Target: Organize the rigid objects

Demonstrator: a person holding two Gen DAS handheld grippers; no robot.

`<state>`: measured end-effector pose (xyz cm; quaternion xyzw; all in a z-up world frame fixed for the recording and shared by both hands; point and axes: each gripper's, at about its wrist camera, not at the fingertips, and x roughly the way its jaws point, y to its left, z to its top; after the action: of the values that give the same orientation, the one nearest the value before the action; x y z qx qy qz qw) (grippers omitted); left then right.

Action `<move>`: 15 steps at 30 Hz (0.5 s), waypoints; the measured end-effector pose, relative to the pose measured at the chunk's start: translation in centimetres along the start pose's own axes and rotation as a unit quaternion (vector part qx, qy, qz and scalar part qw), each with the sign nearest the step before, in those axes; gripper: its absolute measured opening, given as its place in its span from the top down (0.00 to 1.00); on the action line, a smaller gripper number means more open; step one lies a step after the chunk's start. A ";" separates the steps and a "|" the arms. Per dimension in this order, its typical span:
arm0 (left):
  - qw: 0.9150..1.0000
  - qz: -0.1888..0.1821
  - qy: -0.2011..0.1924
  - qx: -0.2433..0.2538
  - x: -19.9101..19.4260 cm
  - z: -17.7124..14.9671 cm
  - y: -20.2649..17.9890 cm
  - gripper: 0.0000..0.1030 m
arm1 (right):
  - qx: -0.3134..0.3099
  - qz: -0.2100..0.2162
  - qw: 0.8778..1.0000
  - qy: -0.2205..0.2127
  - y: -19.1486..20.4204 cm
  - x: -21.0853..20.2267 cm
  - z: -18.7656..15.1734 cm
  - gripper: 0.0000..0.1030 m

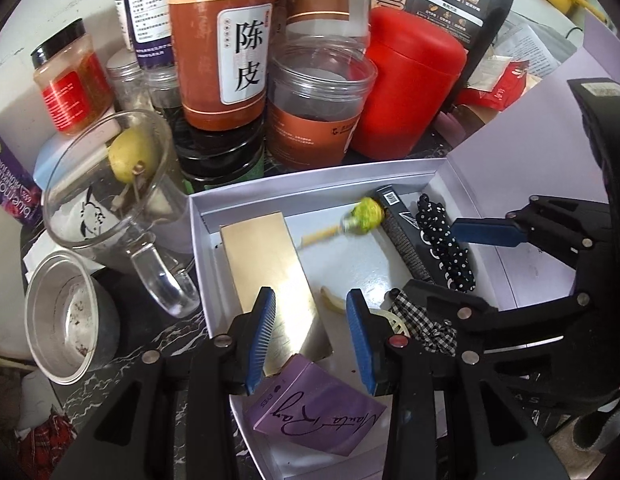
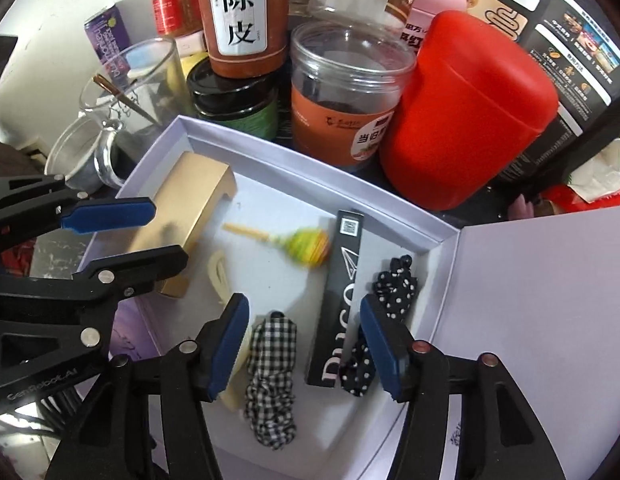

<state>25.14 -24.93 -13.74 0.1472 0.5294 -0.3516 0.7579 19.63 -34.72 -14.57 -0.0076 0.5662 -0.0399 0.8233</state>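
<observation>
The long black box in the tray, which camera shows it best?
The right wrist view: the black box lies nearly whole, with its QR code and lettering readable. The left wrist view shows it smaller, its near end hidden behind the right gripper.

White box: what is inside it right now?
The white box holds a gold box, lollipop, black carton, checked scrunchie, polka-dot scrunchie. The grippers hide its near end.

Bare floor in the middle of the white box (image 2: 310, 168) gives passage; jars (image 2: 346, 92) and the red canister (image 2: 470, 120) crowd its far wall.
</observation>
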 end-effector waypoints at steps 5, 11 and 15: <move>1.000 0.031 -0.008 -0.002 -1.5 0.1 0.2 0.64 | 0.004 -0.006 1.000 -0.004 -0.2 -1.0 0.0 0.42; 0.999 0.041 -0.011 0.000 -3.2 0.1 0.1 0.64 | 0.015 -0.007 1.000 -0.006 0.0 -2.2 -0.3 0.41; 0.999 0.048 -0.018 -0.005 -4.8 -0.1 -0.1 0.64 | 0.026 0.000 1.000 -0.011 -0.6 -3.4 -0.2 0.41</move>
<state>24.08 -23.15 -9.43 0.1628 0.5098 -0.3148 0.7839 18.25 -35.01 -11.44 0.0134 0.5555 -0.0542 0.8296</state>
